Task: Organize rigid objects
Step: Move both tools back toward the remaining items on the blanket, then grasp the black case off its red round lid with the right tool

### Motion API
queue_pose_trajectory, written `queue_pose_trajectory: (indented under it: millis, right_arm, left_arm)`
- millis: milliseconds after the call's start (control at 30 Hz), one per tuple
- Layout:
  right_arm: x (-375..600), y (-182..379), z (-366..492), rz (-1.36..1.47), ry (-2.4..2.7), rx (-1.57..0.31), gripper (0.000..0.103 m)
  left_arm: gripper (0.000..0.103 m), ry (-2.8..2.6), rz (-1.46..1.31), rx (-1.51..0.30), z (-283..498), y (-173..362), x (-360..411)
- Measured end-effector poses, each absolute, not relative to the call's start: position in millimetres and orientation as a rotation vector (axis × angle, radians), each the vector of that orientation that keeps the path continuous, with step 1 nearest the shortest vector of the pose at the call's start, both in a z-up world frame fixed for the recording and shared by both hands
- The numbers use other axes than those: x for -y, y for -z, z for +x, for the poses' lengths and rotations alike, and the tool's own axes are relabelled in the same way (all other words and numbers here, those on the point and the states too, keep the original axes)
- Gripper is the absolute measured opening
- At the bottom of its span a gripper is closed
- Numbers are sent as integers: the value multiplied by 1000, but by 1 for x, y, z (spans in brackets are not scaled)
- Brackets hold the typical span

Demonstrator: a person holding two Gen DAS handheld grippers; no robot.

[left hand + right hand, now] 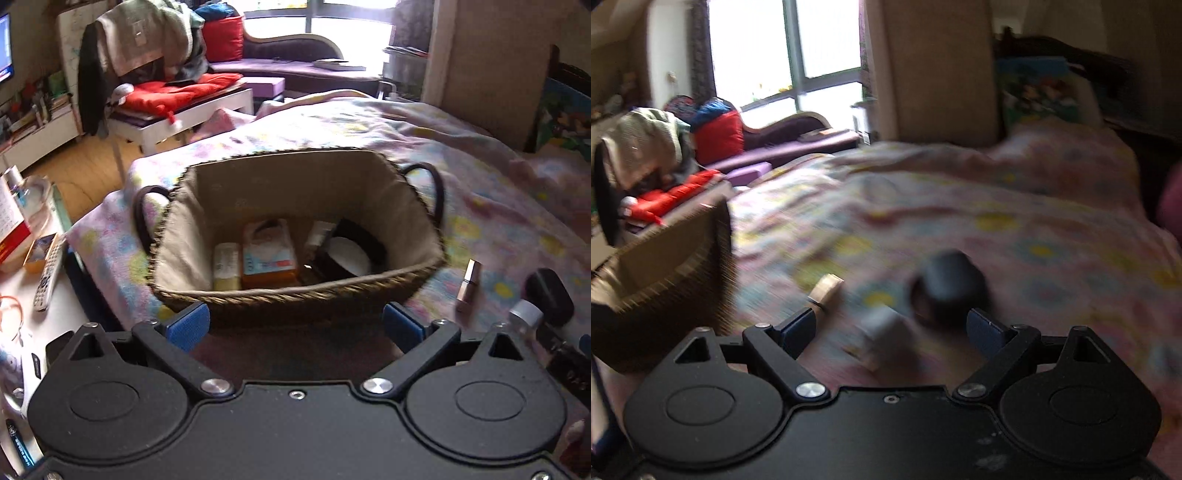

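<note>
A woven basket [280, 293] with a beige liner sits on the flowered bedspread [498, 206]. Inside lie a yellow-capped tube [225, 266], an orange-and-blue packet [267, 254], a white tube [319, 232] and a dark jar with a white lid [349, 254]. My left gripper [295, 326] is open and empty just before the basket's near rim. On the bed to the right lie a pink-gold lipstick [468, 284], a black case [550, 297] and a clear bottle with a silver cap [526, 315]. My right gripper [892, 328] is open, with the bottle [886, 332] between its fingers, the lipstick [827, 290] and black case [947, 288] just beyond.
The basket [665, 273] stands at the left in the blurred right wrist view. A white side table [22, 295] at the left holds a remote [48, 277] and boxes. A cluttered bench [173, 107], sofa and window lie beyond the bed.
</note>
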State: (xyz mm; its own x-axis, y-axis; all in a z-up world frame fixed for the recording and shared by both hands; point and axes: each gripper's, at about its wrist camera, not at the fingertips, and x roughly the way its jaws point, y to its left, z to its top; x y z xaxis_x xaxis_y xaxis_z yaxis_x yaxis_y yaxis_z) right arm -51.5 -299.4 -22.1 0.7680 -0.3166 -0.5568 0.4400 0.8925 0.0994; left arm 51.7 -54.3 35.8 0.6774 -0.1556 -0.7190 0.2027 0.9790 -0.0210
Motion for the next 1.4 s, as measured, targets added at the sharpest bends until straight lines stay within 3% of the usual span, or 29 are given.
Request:
queue_pose_trajectory:
  millis: [633,1067,1267,1333,1400]
  right_arm:
    - [315,70,-84,167,492,-601,92]
    - [325,48,-54,167,498,-548,92]
    - [338,32,-8,120,496,-565,82]
    - [337,35,11,48,502,-611,73]
    - [336,42,26,-19,491,-677,50]
  left_arm:
    - [99,413,256,-835,35,12,130]
    - [99,456,260,-938,41,37,138]
    - [99,459,236,-961,45,40,136]
    - [99,458,228,-962,46,40,136]
    - [99,456,217,-968,47,40,135]
